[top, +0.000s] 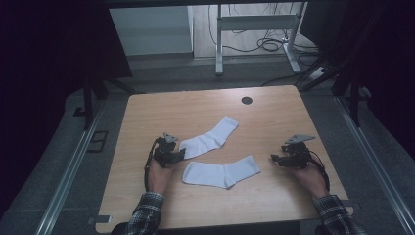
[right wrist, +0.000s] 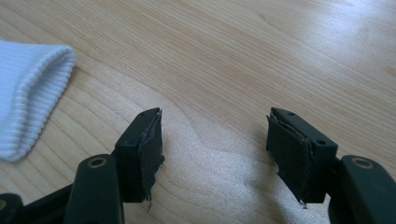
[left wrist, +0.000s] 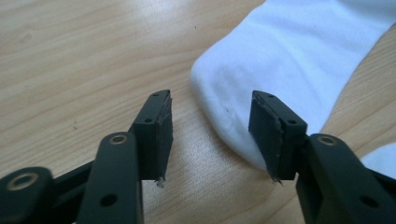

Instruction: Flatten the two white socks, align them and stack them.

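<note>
White knit, light and limp, the far sock [top: 210, 137] lies mid-counter and should bunch when pinched at its toe end, which sits between the released left hand-held gripper [left wrist: 210, 135]; the right hand-held gripper [right wrist: 215, 154] gapes empty near the counter's right edge.

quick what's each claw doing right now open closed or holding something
Left claw: open, holding nothing; toe of the upper white sock lies between its jaws.
Right claw: open, empty, over bare table.
</note>
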`<state>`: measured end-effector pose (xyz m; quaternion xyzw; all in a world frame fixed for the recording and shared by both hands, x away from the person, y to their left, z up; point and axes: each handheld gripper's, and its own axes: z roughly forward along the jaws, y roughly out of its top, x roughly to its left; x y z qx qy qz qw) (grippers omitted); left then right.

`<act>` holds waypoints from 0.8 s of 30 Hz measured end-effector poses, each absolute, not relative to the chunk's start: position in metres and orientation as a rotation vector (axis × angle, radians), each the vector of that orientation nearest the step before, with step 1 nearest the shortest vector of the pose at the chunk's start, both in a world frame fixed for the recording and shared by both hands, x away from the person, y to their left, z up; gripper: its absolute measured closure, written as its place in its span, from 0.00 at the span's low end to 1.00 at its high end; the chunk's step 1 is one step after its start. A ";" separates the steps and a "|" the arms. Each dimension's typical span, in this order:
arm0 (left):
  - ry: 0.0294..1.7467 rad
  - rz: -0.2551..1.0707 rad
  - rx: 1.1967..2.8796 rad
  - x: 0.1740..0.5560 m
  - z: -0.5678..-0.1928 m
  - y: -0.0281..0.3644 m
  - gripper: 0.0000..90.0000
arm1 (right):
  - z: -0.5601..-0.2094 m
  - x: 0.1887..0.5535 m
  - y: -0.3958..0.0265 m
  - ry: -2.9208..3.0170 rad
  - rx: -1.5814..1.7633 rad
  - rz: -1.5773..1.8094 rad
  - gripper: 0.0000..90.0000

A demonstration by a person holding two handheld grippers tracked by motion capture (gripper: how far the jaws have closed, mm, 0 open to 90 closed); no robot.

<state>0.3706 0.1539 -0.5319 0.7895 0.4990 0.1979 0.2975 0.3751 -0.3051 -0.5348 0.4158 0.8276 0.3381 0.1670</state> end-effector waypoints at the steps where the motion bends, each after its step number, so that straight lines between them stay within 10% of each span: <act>1: 1.325 0.526 2.119 0.371 -0.534 0.153 0.51 | -0.535 0.375 -0.305 2.355 1.185 0.961 0.39; 24: 1.256 0.460 2.067 0.369 -0.545 0.167 0.28 | -0.510 0.405 -0.270 2.395 1.228 1.043 0.46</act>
